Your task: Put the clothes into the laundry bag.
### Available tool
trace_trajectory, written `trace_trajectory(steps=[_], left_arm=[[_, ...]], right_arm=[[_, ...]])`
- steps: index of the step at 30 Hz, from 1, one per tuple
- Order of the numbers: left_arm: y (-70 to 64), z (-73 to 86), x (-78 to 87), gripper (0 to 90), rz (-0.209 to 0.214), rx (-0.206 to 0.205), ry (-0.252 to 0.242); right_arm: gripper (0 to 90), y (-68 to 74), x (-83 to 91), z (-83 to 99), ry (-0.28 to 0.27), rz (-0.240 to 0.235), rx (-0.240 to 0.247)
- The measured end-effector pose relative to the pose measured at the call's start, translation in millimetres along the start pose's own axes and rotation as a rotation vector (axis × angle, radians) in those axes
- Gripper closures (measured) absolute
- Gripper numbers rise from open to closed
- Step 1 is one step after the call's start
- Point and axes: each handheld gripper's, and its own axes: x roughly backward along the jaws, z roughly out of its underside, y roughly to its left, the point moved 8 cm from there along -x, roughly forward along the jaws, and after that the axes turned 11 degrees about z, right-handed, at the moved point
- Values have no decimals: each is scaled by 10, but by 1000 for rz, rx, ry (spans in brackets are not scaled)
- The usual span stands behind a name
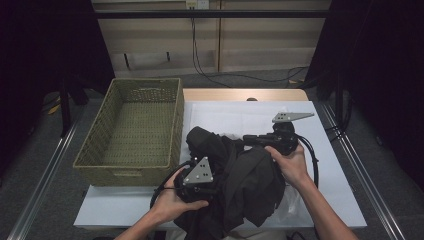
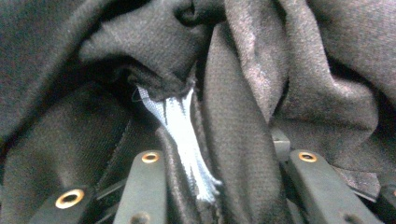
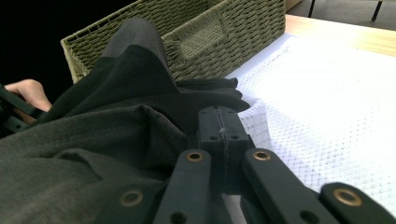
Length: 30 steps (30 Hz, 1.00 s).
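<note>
Broadly, a wooden table (image 1: 240, 94) carries a white textured mat (image 1: 320, 150), and a woven green basket (image 1: 132, 130) stands at the mat's left edge, open side up. On the near half of the mat lies a dark garment (image 1: 245, 180), bunched in loose folds and spilling over the table's front edge; its farther part lies just beside the basket's right wall. The right gripper (image 3: 219, 122) lies low over the mat at the garment's far right side, its jaws pressed together at the tips, though whether any cloth is caught in them cannot be told. The left gripper (image 1: 200, 180) is pushed into the near left of the heap, jaws spread with dark cloth and a pale blue label (image 2: 180, 135) bunched between them, though a firm pinch cannot be made out.
</note>
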Motion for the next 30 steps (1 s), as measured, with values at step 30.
trace_trajectory(steps=[30], left_arm=[[-51,141,-42,321,88,103,-89]], right_arm=[[900,50,-10,12,-1,35,22]])
